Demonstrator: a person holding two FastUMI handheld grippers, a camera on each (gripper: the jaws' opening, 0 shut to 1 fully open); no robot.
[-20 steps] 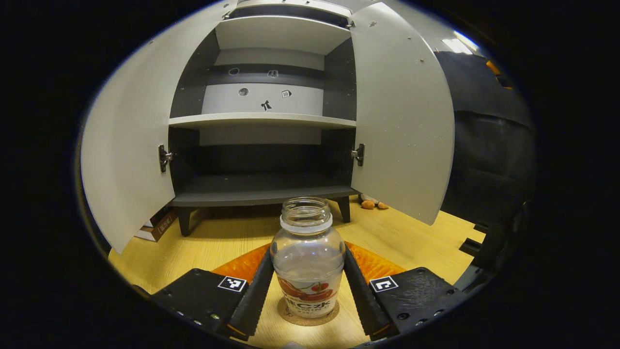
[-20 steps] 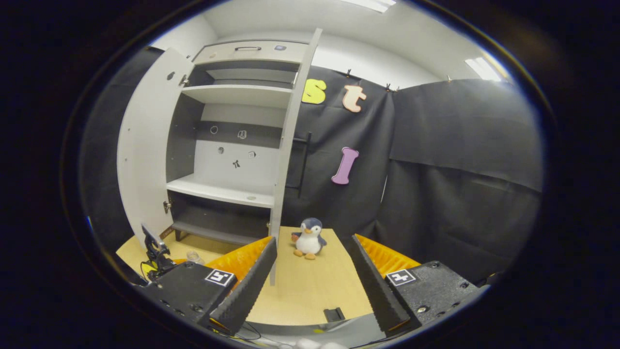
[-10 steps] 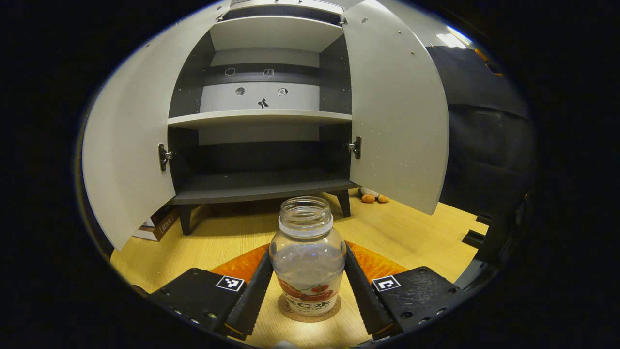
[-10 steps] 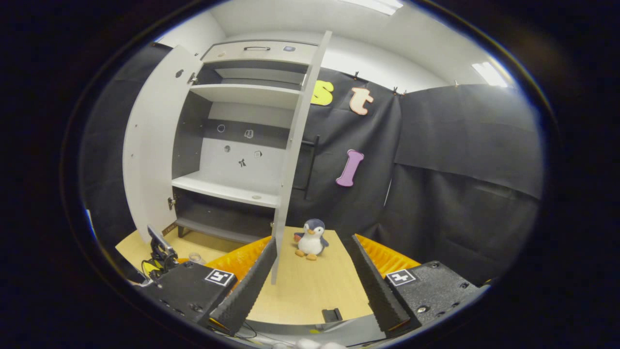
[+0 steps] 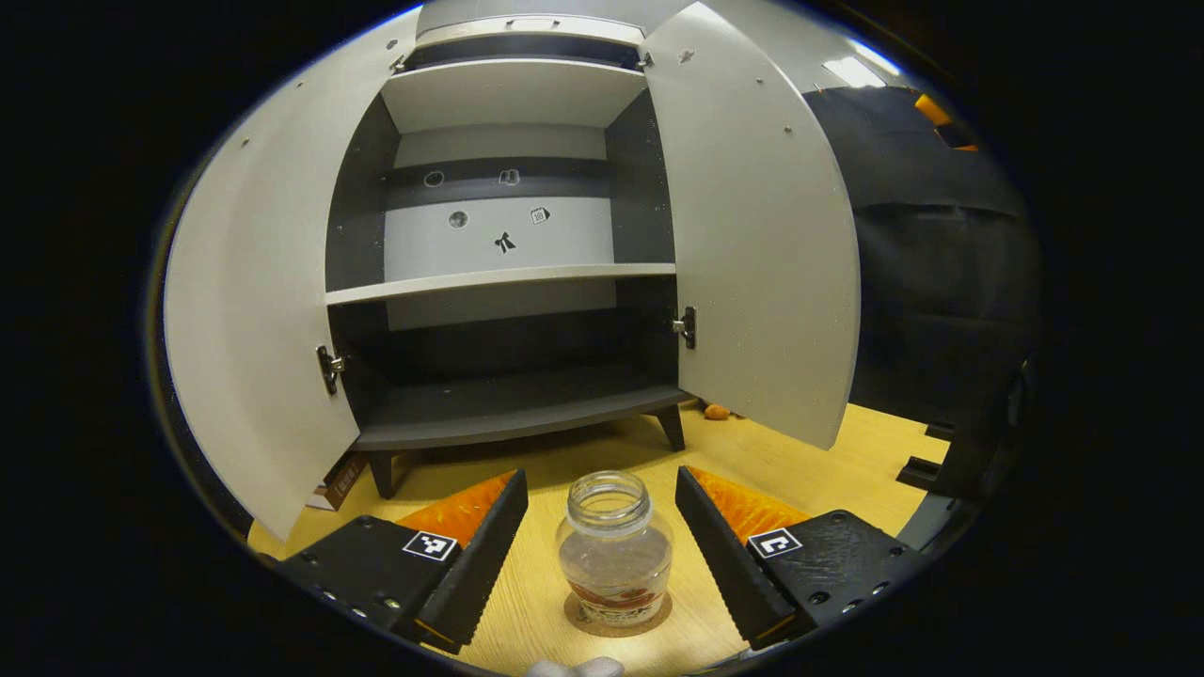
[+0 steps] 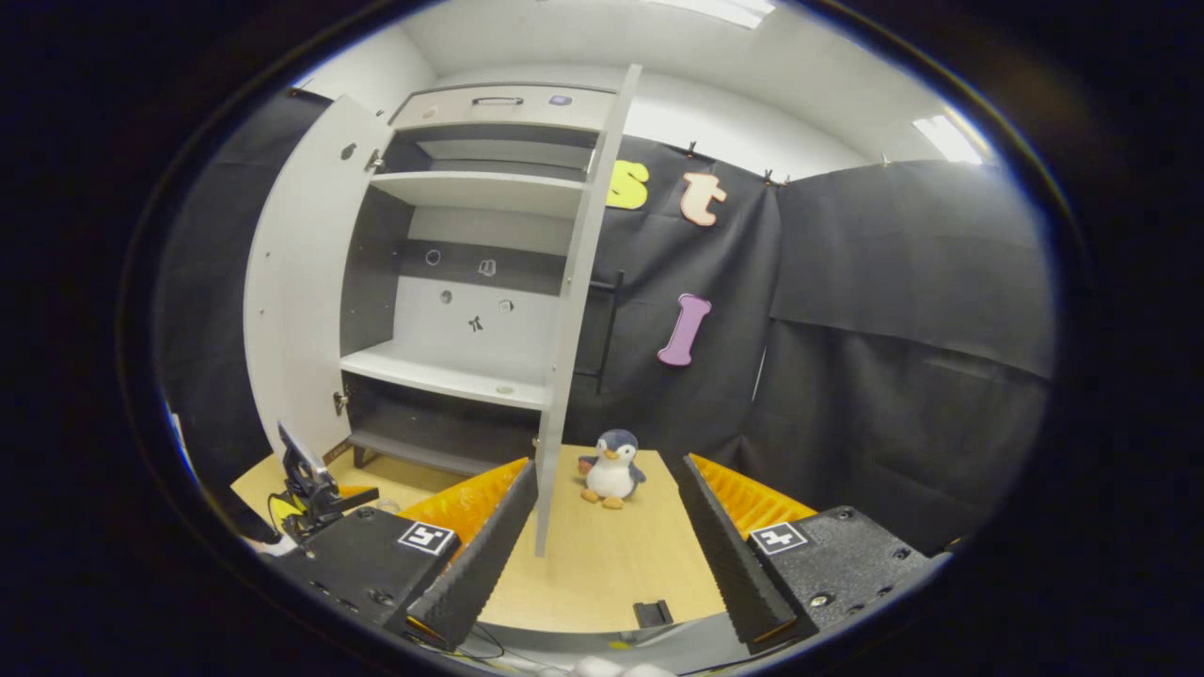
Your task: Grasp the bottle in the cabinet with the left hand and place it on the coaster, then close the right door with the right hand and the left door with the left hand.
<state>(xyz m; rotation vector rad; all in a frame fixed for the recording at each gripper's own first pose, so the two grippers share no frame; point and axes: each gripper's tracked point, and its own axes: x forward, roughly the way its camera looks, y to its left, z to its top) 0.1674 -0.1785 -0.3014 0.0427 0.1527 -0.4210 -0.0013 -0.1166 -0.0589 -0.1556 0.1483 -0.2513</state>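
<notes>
On the counter (image 5: 828,451) the cabinet (image 5: 508,235) stands with both doors swung wide. The right door (image 6: 574,310) hangs edge-on, tall and upright, just ahead of the released right gripper (image 6: 602,545). The left gripper (image 5: 602,555), also released, flanks the bottle (image 5: 613,555) standing on its coaster (image 5: 616,622).

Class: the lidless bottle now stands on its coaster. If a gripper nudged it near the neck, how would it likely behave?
The bottle looks clear, rigid and nearly empty, so it is probably light and would slide or tip easily. Its rounded body is taller than its base on the coaster, so a high push would likely topple it. Once down, it would probably roll.
</notes>
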